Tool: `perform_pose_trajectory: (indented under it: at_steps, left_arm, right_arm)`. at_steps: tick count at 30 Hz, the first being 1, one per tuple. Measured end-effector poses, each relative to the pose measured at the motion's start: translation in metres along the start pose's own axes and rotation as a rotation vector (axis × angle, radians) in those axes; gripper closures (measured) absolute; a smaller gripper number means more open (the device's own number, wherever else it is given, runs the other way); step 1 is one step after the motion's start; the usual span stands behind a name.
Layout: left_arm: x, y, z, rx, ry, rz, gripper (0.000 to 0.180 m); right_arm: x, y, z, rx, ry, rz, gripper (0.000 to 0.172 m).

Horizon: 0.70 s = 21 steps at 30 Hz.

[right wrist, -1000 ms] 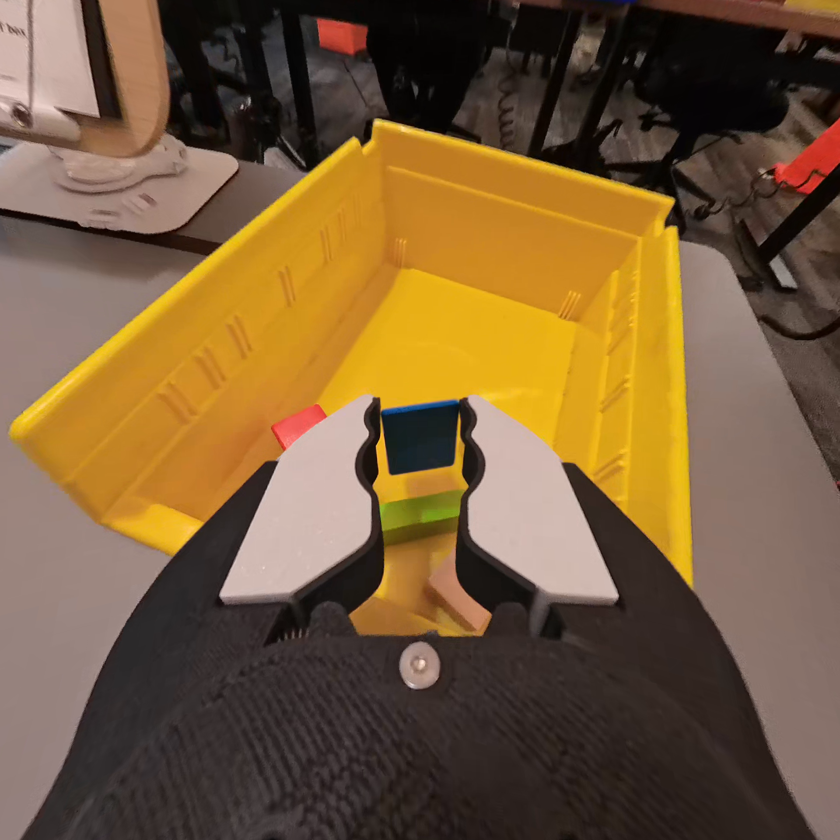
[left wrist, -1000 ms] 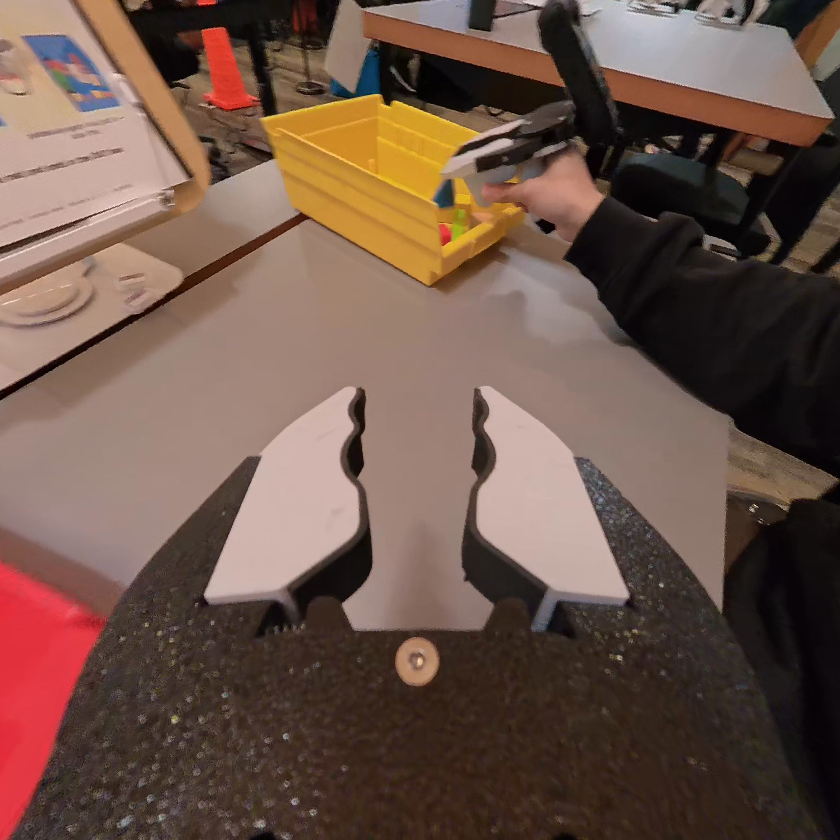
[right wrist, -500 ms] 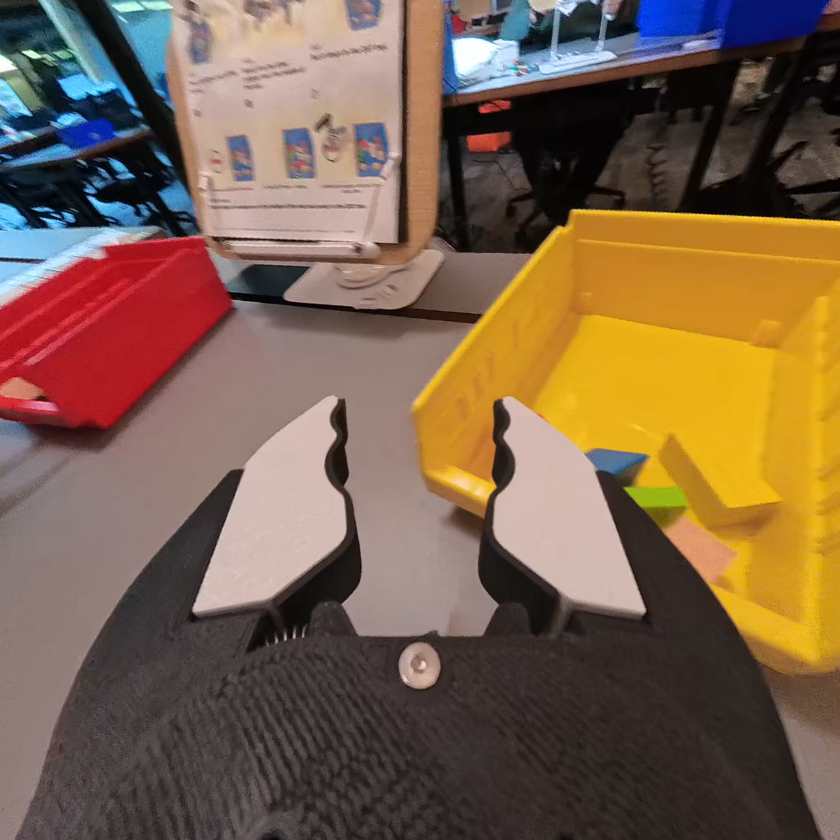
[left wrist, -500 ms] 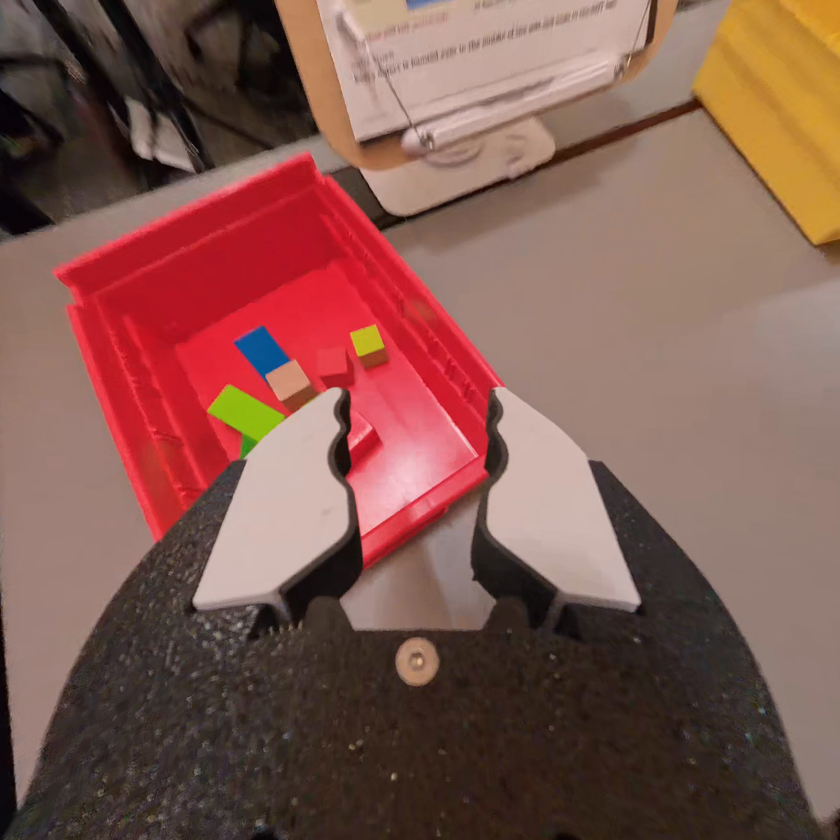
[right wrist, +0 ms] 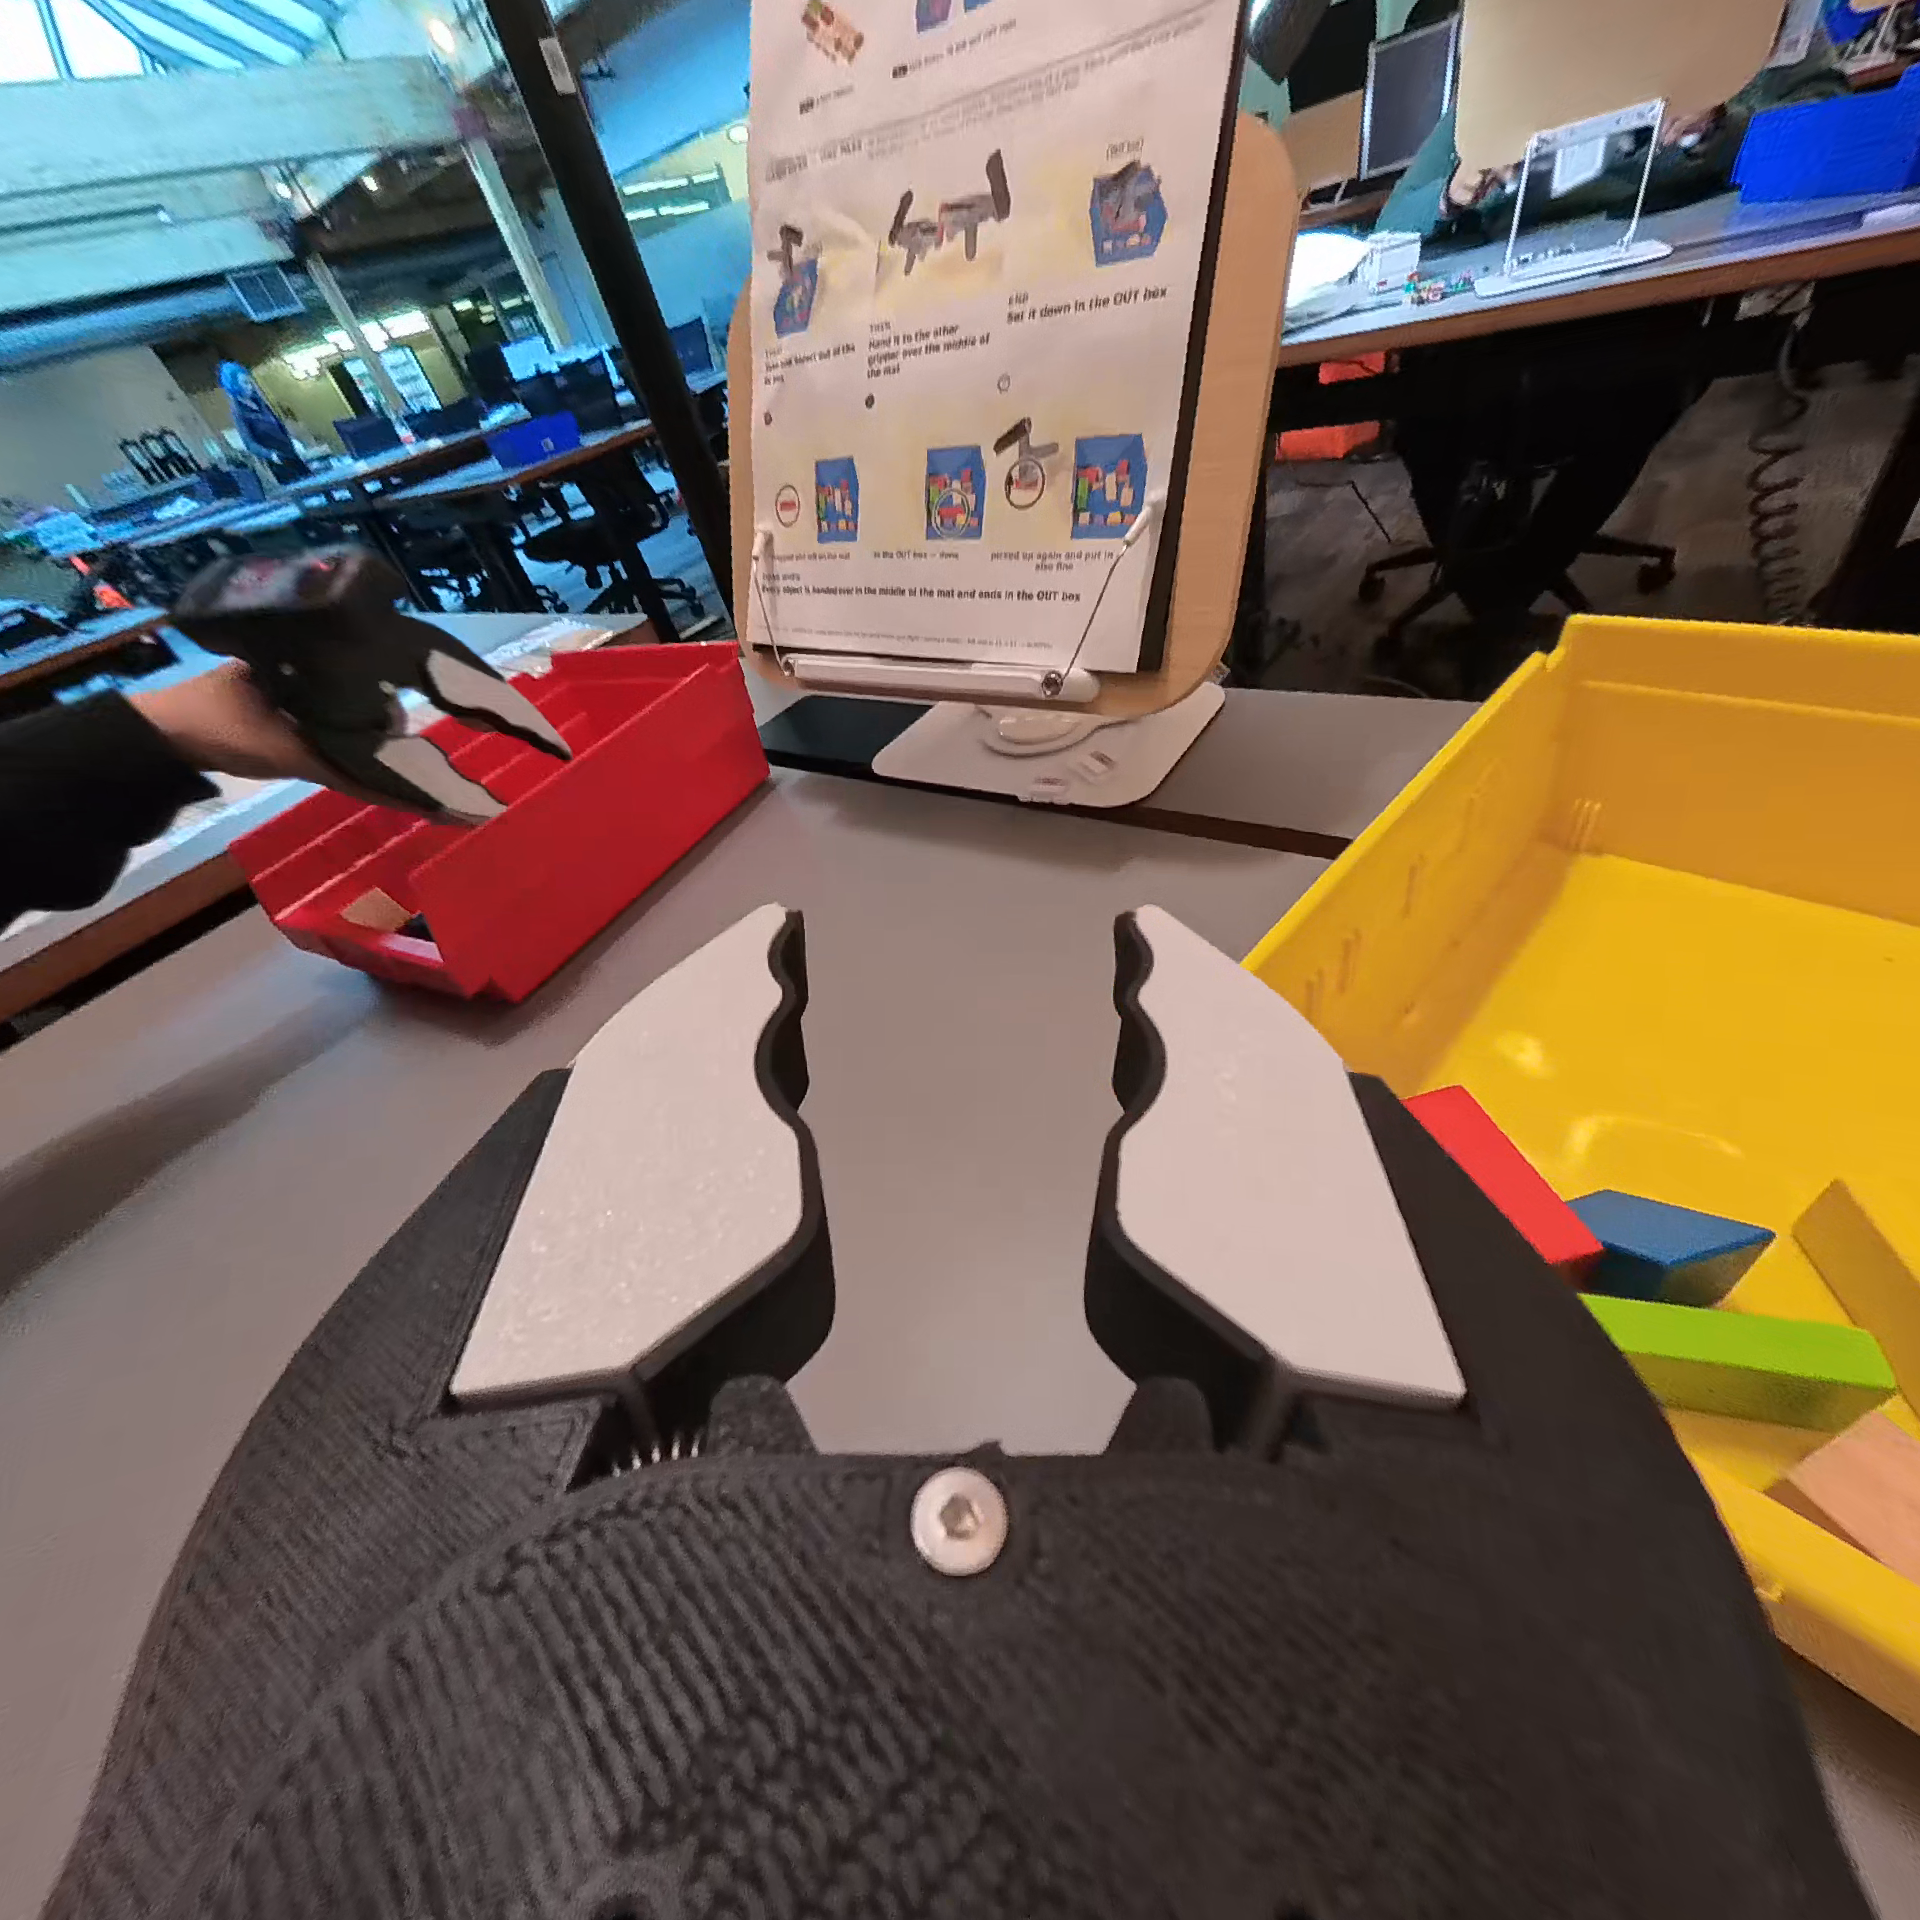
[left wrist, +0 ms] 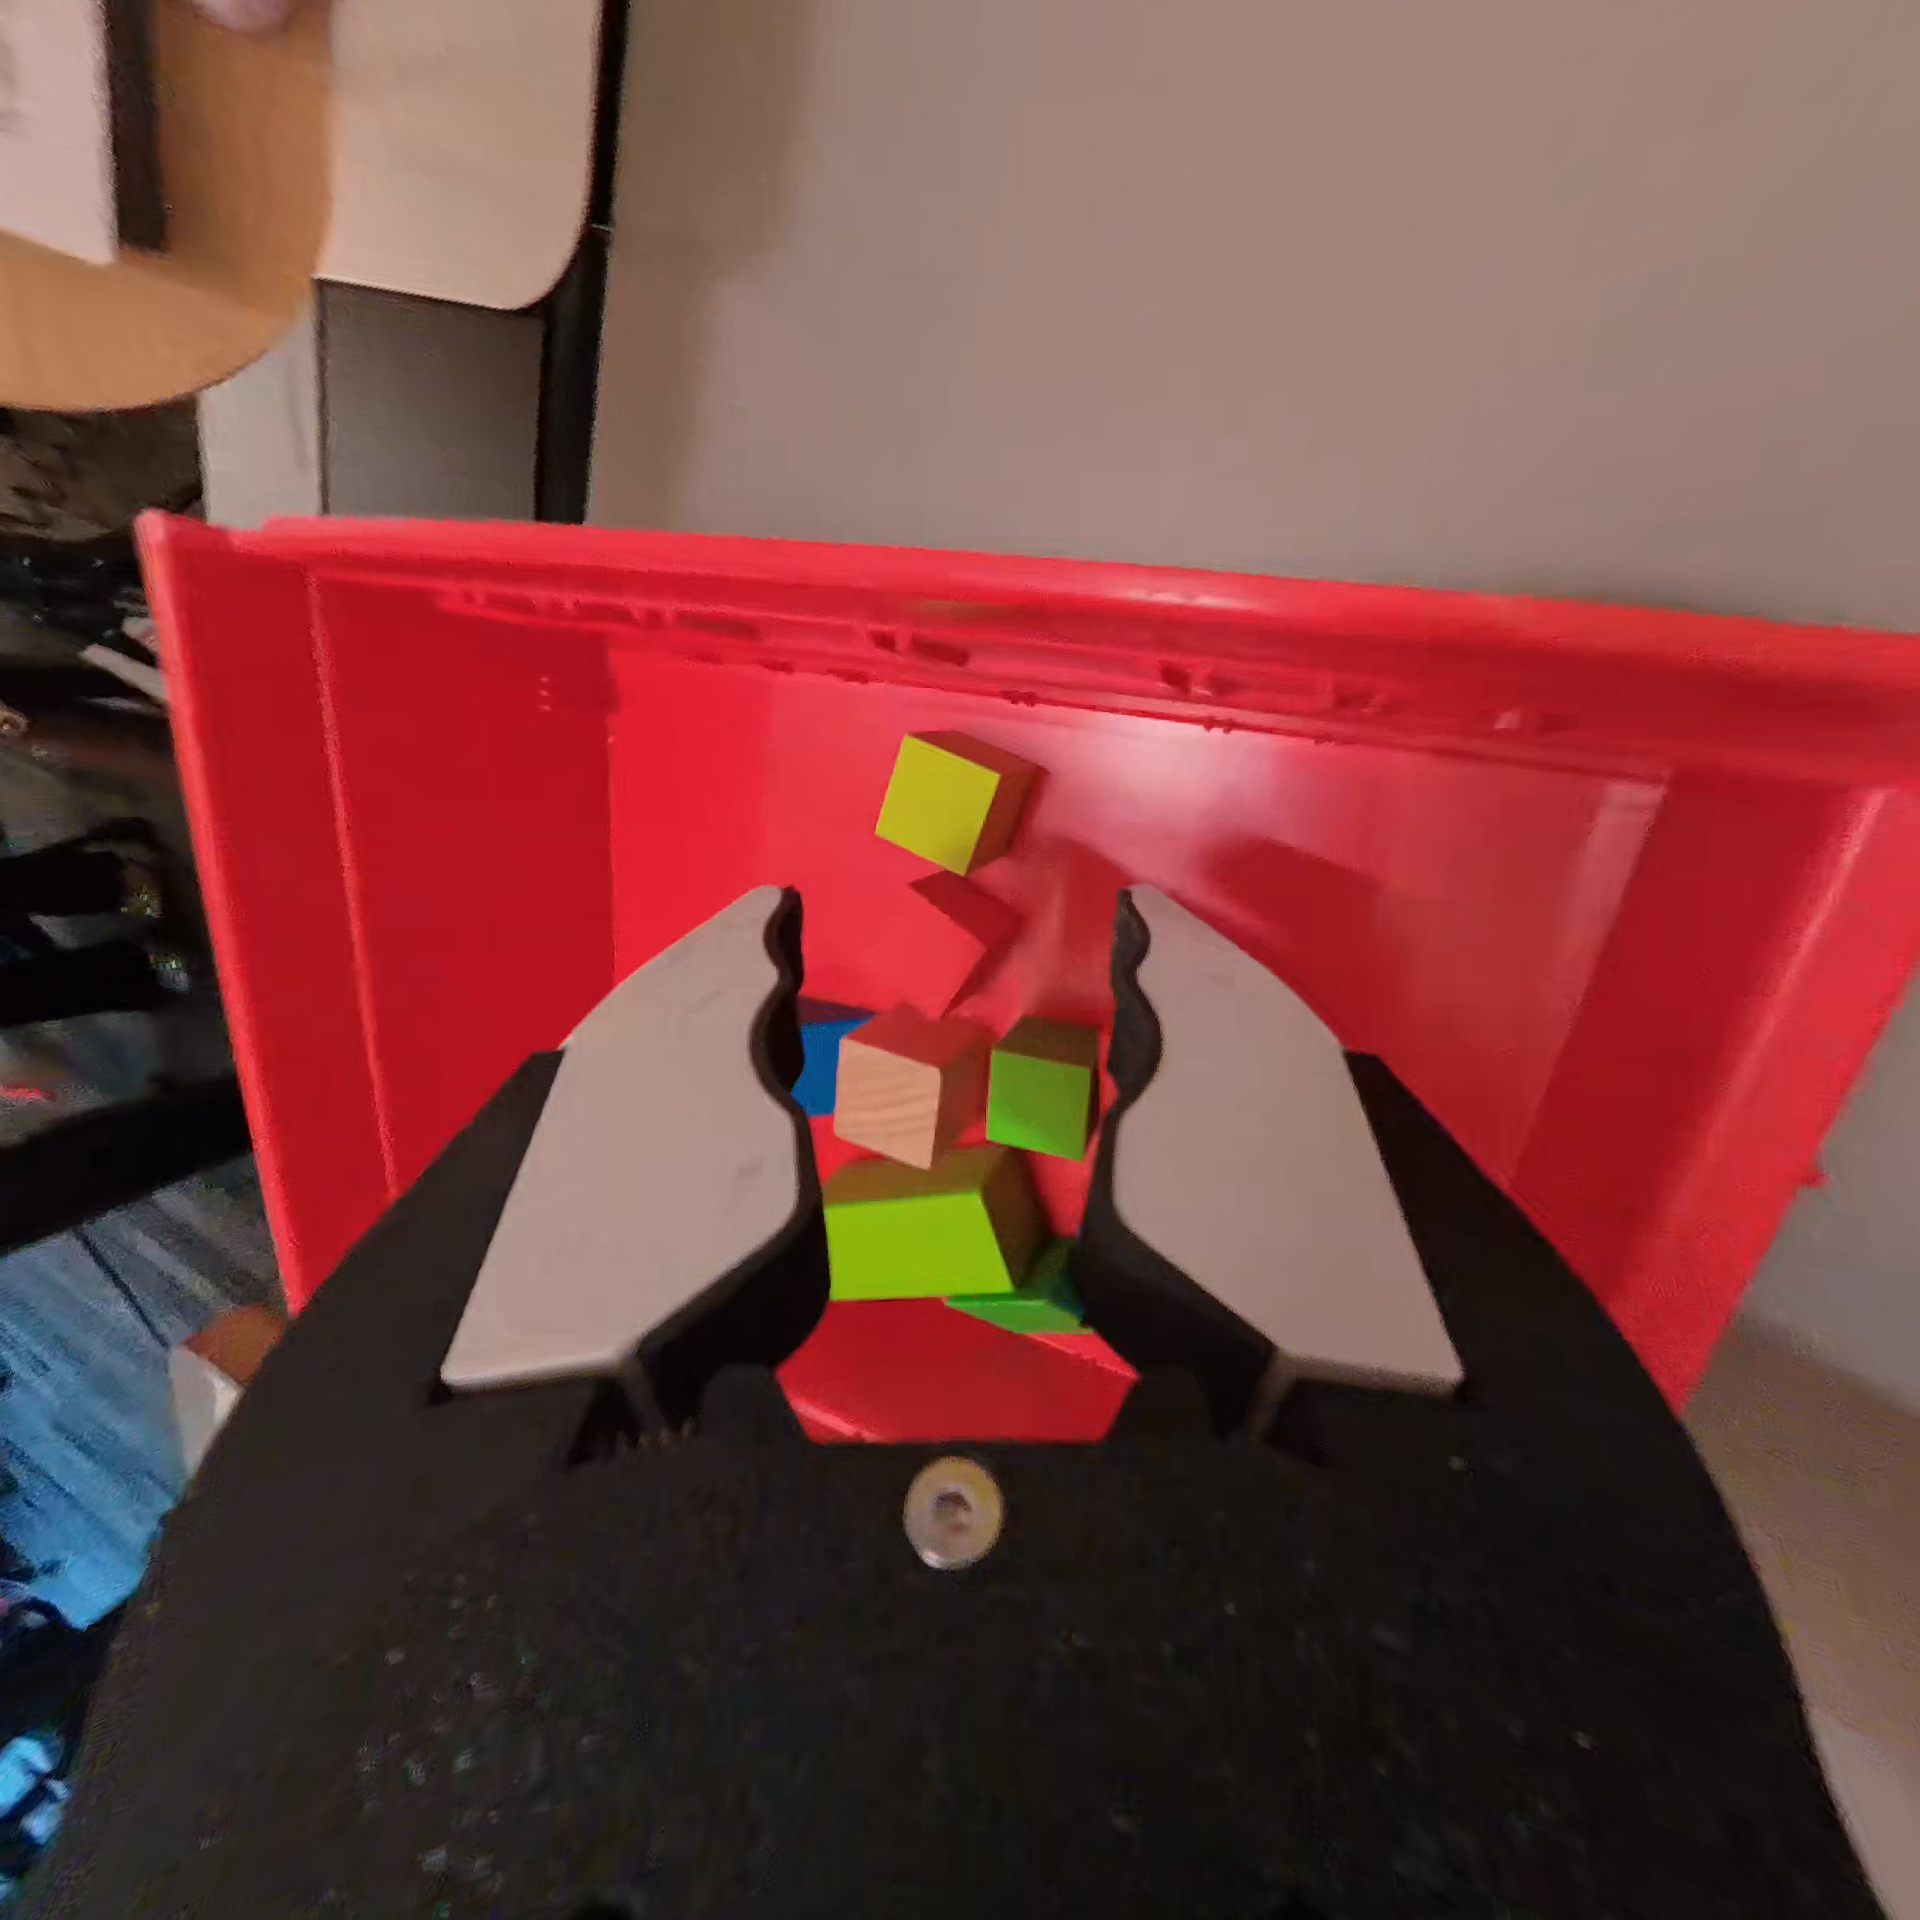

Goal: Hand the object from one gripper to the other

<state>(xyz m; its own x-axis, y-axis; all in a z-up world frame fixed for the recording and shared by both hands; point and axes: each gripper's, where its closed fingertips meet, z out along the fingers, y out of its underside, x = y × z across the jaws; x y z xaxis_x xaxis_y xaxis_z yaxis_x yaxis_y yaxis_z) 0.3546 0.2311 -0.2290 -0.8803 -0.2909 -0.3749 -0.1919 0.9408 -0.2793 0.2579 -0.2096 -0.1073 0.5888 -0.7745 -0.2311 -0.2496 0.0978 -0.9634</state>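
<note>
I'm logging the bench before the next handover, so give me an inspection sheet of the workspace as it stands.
Surface: grey table, bare between the bins.
Job's things: red bin holds yellow-green cube, natural wood cube, green blocks and a blue one; yellow bin holds red, blue, green and wood blocks.
Clutter: instruction sheet stand at the table's back.
Grippers: left tongs open above the red bin, holding nothing; right tongs open, empty, over the table.
Cables: coiled cable on the floor behind.
Surroundings: other tables, chairs, blue bins.
</note>
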Motion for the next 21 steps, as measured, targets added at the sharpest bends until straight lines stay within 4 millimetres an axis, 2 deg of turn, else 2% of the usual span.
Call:
perform_pose_trajectory:
  at_steps: [1, 6, 14, 18, 21]
  left_arm:
    - [0.000, 0.000, 0.005, -0.021, 0.022, 0.040, 0.124]
    - [-0.002, 0.006, 0.029, -0.130, 0.104, 0.236, 0.129]
    - [0.000, 0.011, 0.050, -0.192, 0.200, 0.332, 0.136]
    - [0.001, 0.014, 0.058, -0.184, 0.203, 0.303, 0.146]
    - [0.000, 0.009, 0.053, -0.123, 0.184, 0.219, 0.153]
  right_arm:
    - [0.001, -0.001, -0.001, 0.006, 0.000, 0.005, 0.114]
    - [0.008, 0.003, 0.001, -0.001, 0.003, 0.015, 0.115]
    - [0.015, 0.015, 0.008, -0.035, -0.001, 0.027, 0.116]
    - [0.015, 0.019, 0.011, -0.048, -0.006, 0.021, 0.117]
    - [0.013, 0.023, 0.015, -0.053, -0.021, 0.025, 0.117]
